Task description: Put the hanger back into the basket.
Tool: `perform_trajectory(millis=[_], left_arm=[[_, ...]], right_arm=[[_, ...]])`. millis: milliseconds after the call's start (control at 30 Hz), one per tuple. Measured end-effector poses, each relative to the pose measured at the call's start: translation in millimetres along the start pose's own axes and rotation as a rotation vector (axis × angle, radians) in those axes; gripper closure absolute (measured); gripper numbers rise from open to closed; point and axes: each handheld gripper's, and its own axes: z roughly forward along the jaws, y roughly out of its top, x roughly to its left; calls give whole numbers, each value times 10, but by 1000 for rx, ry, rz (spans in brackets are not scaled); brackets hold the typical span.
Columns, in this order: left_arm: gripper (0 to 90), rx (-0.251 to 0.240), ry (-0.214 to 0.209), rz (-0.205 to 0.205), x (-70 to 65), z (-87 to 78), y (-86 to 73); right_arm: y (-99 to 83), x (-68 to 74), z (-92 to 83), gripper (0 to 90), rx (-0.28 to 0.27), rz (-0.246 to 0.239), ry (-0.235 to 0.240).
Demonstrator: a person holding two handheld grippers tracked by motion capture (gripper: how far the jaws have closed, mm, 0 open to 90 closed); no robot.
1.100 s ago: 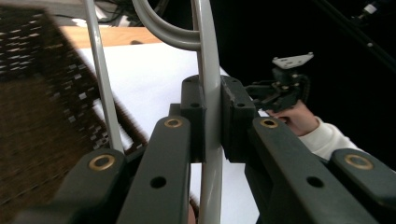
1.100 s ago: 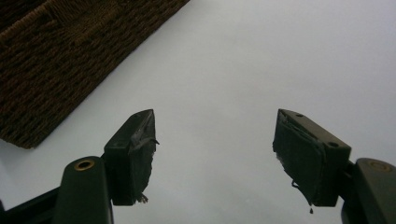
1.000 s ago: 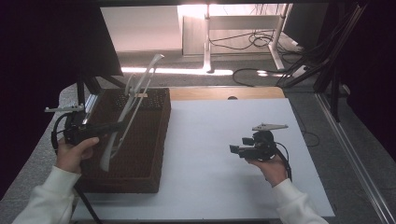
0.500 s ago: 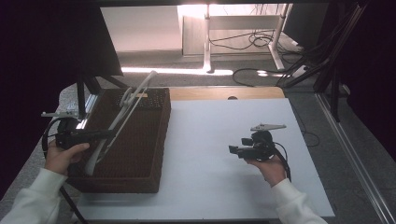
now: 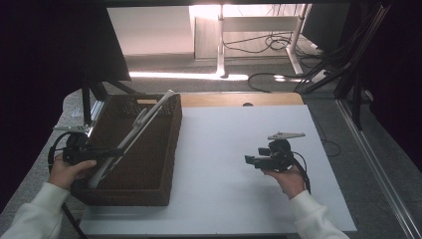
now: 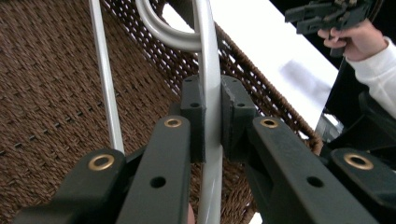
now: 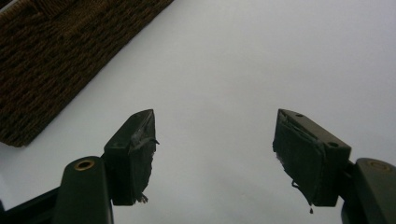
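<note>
Half the hanger (image 6: pixel 208 70) behind jaws

The table (image 5: pixel 234 149) is lying under a white sheet (image 5: pixel 224 199) that is covering nearly all of its top. A strip of bare wood (image 5: pixel 239 99) is showing along the far edge. A dark woven basket (image 5: pixel 149 164) is sitting directly on the sheet at the left side, its long side running from the near edge toward the far edge. The sheet to the right of it is lying bare.
</note>
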Motion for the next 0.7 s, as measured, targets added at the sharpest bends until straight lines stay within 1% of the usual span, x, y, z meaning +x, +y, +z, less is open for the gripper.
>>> perform_trajectory(millis=[67, 100, 133, 167, 200, 233, 267, 300, 333, 367, 400, 433, 467, 567, 700], left_arm=[[803, 22, 38, -20, 17, 30, 1], [787, 34, 64, -34, 28, 45, 2], [762, 43, 84, -41, 37, 58, 1], [759, 50, 97, -43, 45, 70, -4], [777, 52, 86, -49, 51, 77, -9], [779, 54, 85, -48, 49, 85, -11], [779, 60, 98, -46, 43, 92, -11], [761, 59, 102, -46, 41, 97, -10], [723, 53, 110, -48, 41, 101, -9], [647, 49, 121, -53, 38, 104, -5], [601, 44, 138, -52, 32, 105, -3], [572, 38, 150, -51, 28, 103, 0], [545, 35, 152, -53, 24, 104, 2], [488, 37, 156, -45, 1, 118, 7], [456, 49, 155, -26, -54, 171, 23]], right_arm=[[-2, -4, 8, 307, 0, -1, 0], [-3, -5, 10, 307, 1, 0, 0], [-4, -8, 12, 307, 3, 1, 0], [-5, -8, 13, 307, 5, 1, 0], [-6, -9, 14, 307, 5, 1, 0], [-6, -9, 13, 307, 5, 0, 0], [-7, -10, 13, 307, 4, 0, -2], [-6, -14, 11, 307, 5, 2, -2], [-6, -17, 11, 307, 5, 4, -2], [-6, -20, 10, 307, 4, 5, -3], [-6, -21, 11, 307, 4, 5, -3], [-6, -20, 11, 307, 5, 5, -3], [-6, -16, 11, 307, 5, 5, -2], [-7, -12, 11, 307, 4, 3, -3], [-6, -15, 18, 307, 7, 6, -3]])
